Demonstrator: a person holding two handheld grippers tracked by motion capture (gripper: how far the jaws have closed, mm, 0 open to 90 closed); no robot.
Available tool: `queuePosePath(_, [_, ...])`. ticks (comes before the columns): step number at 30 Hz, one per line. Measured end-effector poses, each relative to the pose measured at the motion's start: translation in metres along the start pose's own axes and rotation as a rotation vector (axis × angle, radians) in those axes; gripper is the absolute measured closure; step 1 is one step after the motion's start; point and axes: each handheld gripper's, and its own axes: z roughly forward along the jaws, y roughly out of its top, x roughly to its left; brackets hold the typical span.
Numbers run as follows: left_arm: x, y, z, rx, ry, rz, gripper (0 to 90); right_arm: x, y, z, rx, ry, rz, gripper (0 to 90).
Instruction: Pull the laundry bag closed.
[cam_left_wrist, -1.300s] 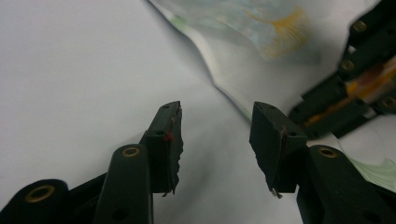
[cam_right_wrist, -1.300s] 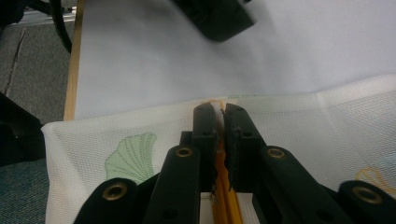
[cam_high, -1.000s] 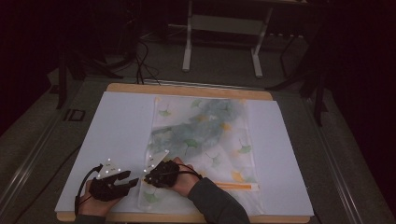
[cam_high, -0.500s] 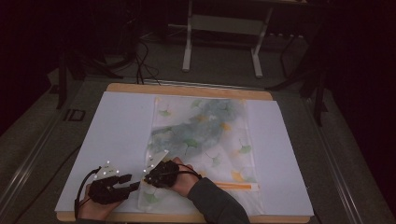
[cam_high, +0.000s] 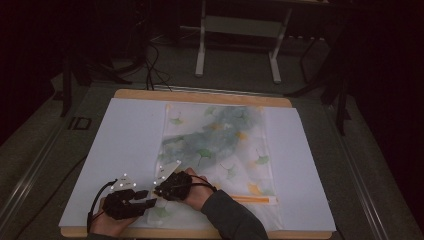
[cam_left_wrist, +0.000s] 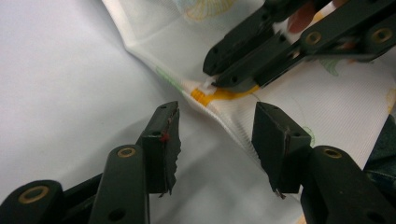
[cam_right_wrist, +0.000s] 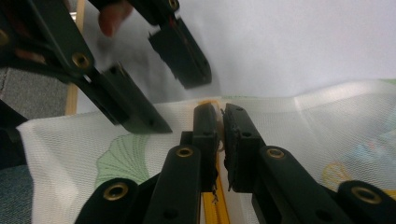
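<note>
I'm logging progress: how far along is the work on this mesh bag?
Done: the mesh bag lies flat on the table. In hand: the right gripper pinches the orange zipper end; the left gripper waits open. Left: the zipper looks unmoved.

I am sitting at a wooden table (cam_high: 200, 94) whose top is lying under a white sheet (cam_high: 125, 135). The room around me is staying dark; light is falling mainly on the tabletop. Grey carpet (cam_high: 45, 150) is covering the floor on both sides. Beyond the far edge, a white stand (cam_high: 237, 25) is resting on two legs, and black cables (cam_high: 150, 65) are trailing across the floor near it. Dark frames (cam_high: 70, 75) are standing at the left, and another dark upright (cam_high: 342, 100) is standing at the right.
</note>
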Motion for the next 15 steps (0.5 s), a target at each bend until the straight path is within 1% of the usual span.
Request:
queuePosePath(3, [0.0000, 0.0001, 0.0012, 0.002, -0.004, -0.003, 52.1, 0.0010, 0.0010, -0.0015, 0.000, -0.002, -0.003, 83.8])
queuePosePath(4, [0.0011, 0.0005, 0.0035, 0.019, -0.015, -0.005, 53.0, 0.0018, 0.0020, -0.0028, -0.002, -0.005, -0.011, 83.9])
queuePosePath(5, [0.0014, 0.0005, 0.0039, 0.020, -0.021, -0.013, 53.6, 0.0023, 0.0023, -0.0034, -0.002, -0.005, -0.011, 83.8])
queuePosePath(10, [0.0024, 0.0014, 0.0051, 0.025, -0.046, -0.025, 55.7, 0.0040, 0.0031, -0.0045, -0.003, -0.007, -0.017, 83.9])
queuePosePath(14, [0.0019, 0.0021, 0.0083, 0.040, -0.076, -0.019, 56.5, 0.0047, 0.0039, -0.0067, -0.008, -0.008, -0.025, 84.0])
queuePosePath(15, [0.0019, 0.0021, 0.0083, 0.040, -0.076, -0.019, 56.5, 0.0047, 0.0039, -0.0067, -0.008, -0.008, -0.025, 84.0])
